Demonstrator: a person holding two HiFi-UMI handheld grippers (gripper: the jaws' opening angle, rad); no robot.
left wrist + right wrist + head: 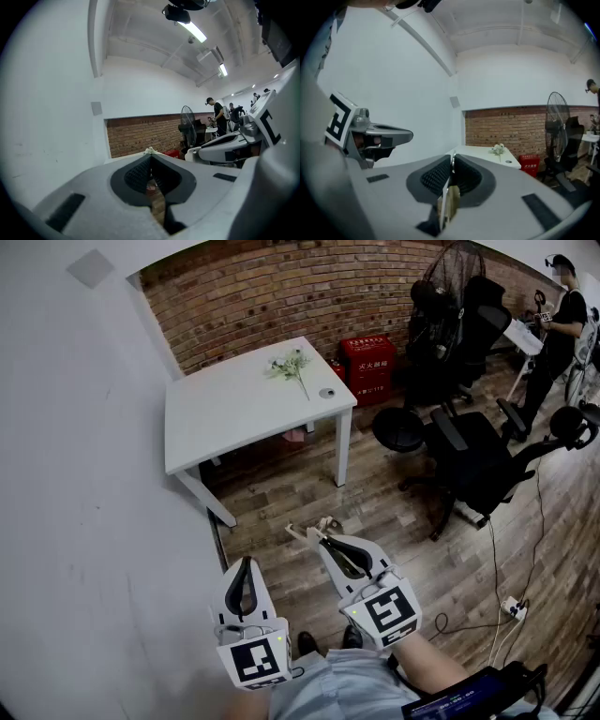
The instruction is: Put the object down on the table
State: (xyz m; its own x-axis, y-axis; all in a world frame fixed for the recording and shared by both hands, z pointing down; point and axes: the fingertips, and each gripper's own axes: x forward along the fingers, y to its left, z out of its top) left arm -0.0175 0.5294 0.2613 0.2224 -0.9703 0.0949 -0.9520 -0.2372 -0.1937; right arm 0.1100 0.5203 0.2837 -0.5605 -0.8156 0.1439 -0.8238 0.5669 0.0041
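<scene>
Clamping one object (450, 205), right hand-held gripper (451, 159)

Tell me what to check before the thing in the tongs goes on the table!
1. Right tongs gripping the thin pale flat piece: ok, shut on it.
2. Left tongs out of the way: ok, shut with nothing between them.
3. Bare room on the white rectangular table: ok. The green-and-white flower sprig and the small round grey disc sit near one end.
4. Tongs above the table: not ok. Both are over the brown wooden floor, short of the table.
5. How fragile the piece is: cannot tell.
</scene>
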